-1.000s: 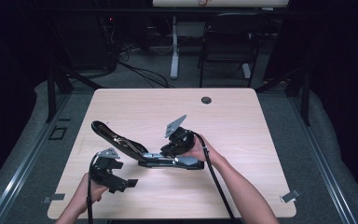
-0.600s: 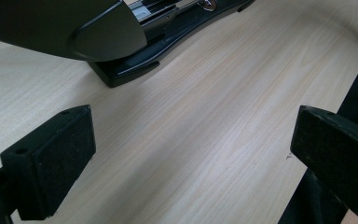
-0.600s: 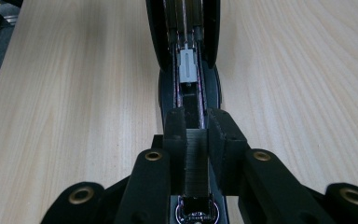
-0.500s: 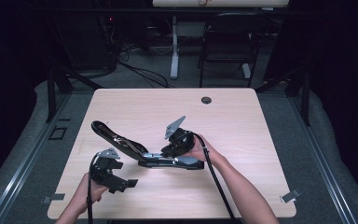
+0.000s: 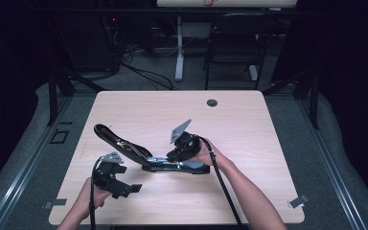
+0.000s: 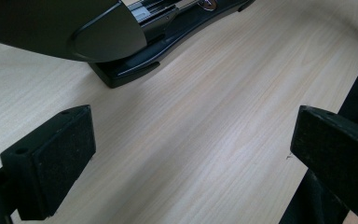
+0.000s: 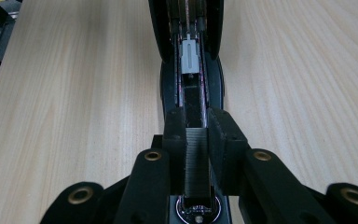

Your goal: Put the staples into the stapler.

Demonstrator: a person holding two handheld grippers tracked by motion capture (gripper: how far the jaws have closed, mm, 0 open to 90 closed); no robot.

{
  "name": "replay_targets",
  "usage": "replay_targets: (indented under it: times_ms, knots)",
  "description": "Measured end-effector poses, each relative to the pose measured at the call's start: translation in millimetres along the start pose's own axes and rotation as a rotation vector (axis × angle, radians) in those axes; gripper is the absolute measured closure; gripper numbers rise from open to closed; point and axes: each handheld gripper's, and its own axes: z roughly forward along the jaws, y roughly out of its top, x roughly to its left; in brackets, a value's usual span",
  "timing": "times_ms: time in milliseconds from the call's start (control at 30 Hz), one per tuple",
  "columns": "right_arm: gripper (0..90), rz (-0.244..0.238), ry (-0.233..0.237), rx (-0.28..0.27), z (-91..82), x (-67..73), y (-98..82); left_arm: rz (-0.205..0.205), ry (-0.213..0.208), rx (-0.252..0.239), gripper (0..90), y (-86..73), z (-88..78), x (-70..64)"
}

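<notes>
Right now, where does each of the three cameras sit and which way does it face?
High view: above the person's side, facing forward and down on the light wooden table; forearms, left gripper and right gripper.
Left gripper view: on the left gripper, facing the tabletop past its spread black fingers.
Right gripper view: on the right gripper, facing along the opened black long-arm stapler, fingers shut on a dark ribbed strip.
Shared: all show the stapler and table.

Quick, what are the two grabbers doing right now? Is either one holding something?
Left gripper: fingers wide open, holding nothing, above the table.
Right gripper: closed on a strip of staples over the open stapler.
</notes>
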Motion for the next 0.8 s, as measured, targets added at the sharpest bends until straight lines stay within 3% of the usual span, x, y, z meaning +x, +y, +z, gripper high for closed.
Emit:
replay_targets:
  times_ms: [800]
  knots:
    - [77.2,0.001,0.000,0.020,-4.1,-0.3,-2.1,0.001,-0.003,-0.005,0.0,0.3,0.0,-0.4]
